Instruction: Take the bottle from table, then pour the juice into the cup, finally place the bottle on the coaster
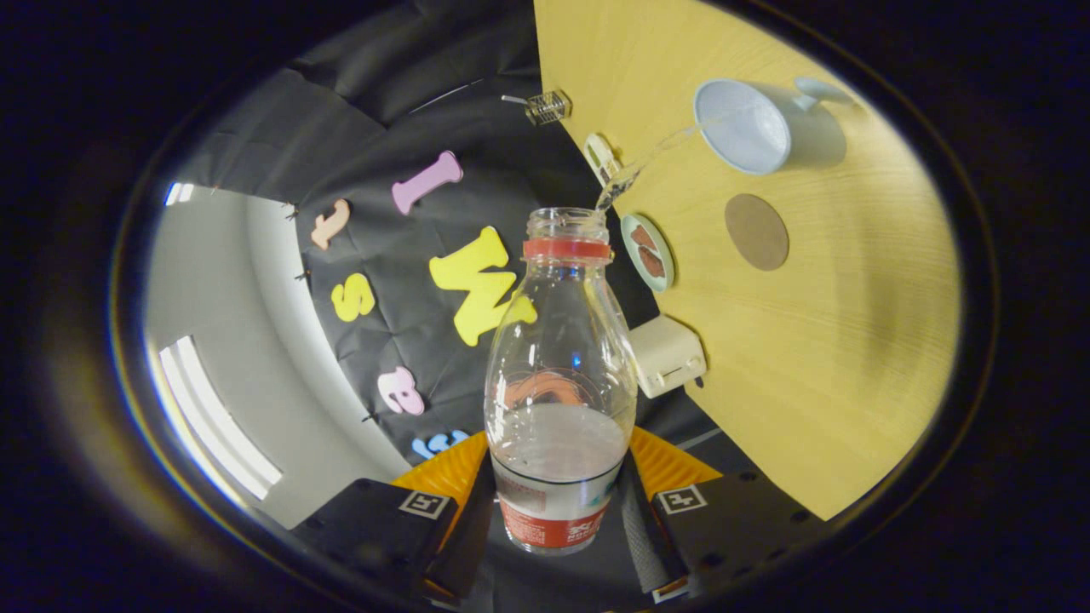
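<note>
Gripper view shows the fingers closed against both sides of a clear bottle, gripping its lower, labelled part. Its open neck with a red ring points toward 12 o'clock, and a thin stream of liquid arcs from the mouth toward 2 o'clock into a pale blue cup on the wooden desk. A round brown coaster lies just beside the cup, at its 6 o'clock. A small cream box sits at the desk edge beside the bottle.

Tool tilted sideways, fingers clamped.
</note>
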{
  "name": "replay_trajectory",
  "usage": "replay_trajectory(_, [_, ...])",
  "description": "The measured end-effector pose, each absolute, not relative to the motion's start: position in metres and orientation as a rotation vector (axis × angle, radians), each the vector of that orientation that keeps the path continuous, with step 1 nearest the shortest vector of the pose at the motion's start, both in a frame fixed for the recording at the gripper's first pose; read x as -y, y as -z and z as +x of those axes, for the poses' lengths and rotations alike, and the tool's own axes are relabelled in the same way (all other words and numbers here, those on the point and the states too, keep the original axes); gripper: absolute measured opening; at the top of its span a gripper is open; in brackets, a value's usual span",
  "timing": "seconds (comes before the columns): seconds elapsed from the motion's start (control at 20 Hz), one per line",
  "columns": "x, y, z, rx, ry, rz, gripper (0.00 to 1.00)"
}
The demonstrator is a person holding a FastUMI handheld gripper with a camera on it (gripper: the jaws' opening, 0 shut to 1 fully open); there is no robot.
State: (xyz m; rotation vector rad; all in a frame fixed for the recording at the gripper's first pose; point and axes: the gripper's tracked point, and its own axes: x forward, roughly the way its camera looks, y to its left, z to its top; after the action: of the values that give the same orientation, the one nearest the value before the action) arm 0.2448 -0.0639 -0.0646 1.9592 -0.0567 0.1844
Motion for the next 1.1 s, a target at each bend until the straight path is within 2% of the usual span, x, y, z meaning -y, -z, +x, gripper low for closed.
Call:
replay_trajectory(0.4, [0.073,0.054,0.248,0.121,-0.214,2.032,0.74])
replay_trajectory(1.1, [0.061,0.044,0.256,0.100,-0.261,2.123,0.74])
